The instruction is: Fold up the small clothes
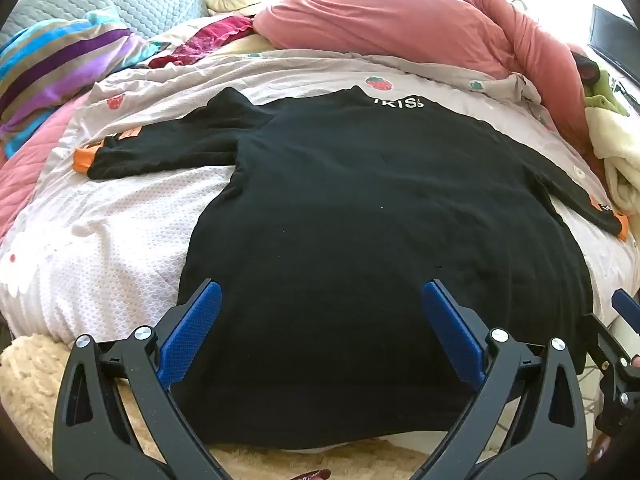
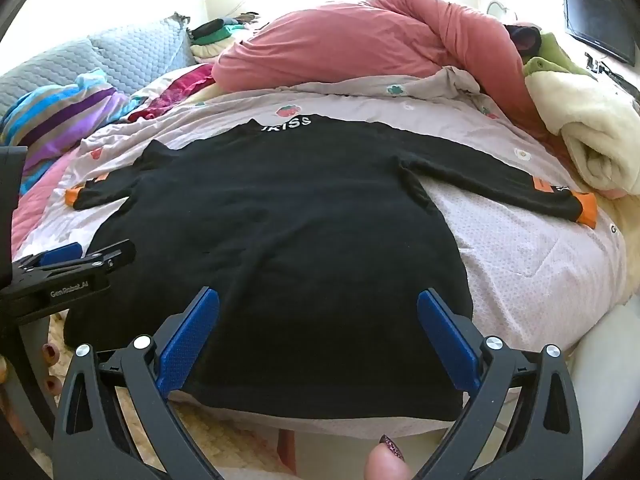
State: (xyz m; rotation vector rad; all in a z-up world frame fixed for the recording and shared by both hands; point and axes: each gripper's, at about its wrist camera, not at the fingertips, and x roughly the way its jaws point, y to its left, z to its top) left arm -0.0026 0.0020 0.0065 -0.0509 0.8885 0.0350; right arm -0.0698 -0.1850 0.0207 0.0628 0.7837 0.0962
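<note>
A black long-sleeved top [image 1: 360, 208] with orange cuffs and white lettering at the collar lies spread flat on the bed, sleeves out to both sides; it also shows in the right wrist view [image 2: 288, 216]. My left gripper [image 1: 320, 292] is open and empty, hovering over the hem's left part. My right gripper [image 2: 318, 298] is open and empty over the hem's right part. The right gripper shows at the right edge of the left wrist view [image 1: 624, 332]; the left gripper shows at the left edge of the right wrist view [image 2: 68, 264].
The bed has a pale strawberry-print cover [image 1: 120, 224]. A pink duvet [image 1: 400, 20] is heaped at the back, a striped cloth [image 1: 60, 60] at the left, a cream blanket [image 2: 592, 136] at the right. A shaggy cream rug [image 1: 36, 380] lies below the bed edge.
</note>
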